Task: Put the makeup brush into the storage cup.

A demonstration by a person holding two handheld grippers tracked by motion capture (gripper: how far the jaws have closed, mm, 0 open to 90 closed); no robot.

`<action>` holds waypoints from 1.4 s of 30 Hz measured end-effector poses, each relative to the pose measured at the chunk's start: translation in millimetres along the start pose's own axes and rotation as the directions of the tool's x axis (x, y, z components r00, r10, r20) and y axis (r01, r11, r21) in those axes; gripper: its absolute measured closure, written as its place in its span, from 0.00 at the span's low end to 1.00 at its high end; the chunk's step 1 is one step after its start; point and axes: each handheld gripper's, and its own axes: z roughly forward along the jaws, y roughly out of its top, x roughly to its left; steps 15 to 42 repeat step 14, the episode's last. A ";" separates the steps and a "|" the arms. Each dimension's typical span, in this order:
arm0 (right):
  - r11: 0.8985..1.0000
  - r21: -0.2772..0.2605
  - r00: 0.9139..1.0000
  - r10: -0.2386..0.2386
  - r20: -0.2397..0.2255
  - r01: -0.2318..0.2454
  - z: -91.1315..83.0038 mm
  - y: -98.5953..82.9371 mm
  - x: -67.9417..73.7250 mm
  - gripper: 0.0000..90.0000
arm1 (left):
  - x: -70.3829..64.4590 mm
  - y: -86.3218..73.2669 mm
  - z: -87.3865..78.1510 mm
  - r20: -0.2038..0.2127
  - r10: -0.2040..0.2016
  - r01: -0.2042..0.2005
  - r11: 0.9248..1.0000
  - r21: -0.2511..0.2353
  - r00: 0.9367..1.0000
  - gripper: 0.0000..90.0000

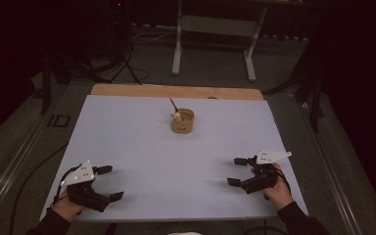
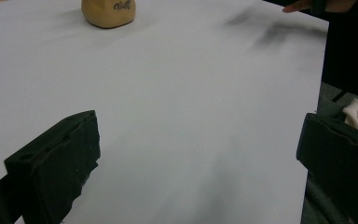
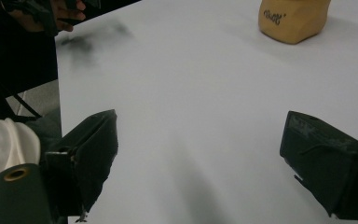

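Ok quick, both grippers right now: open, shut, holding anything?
Left gripper: open, jaws spread wide, holding nothing, low over the white table.
Right gripper: open, jaws apart, empty, well short of the tan cup.

One small round tan wooden cup (image 1: pixel 182 122) near the far edge, one thin brown stick (image 1: pixel 173 104) in it, two black two-jaw grippers: left (image 1: pixel 108 183), right (image 1: pixel 235 171).
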 end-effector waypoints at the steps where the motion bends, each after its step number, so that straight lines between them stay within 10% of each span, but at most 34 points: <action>1: 1.000 0.003 1.000 0.004 -0.006 -0.004 0.1 -1.0 -0.8 0.12 | -0.2 -0.4 1.2 0.006 0.000 0.000 1.000 -0.002 1.000 0.00; 42: 1.000 0.006 1.000 0.014 -0.023 -0.014 2.2 -2.2 -0.7 0.12 | 0.8 -3.2 3.3 0.034 -0.035 0.036 0.999 -0.026 0.999 0.00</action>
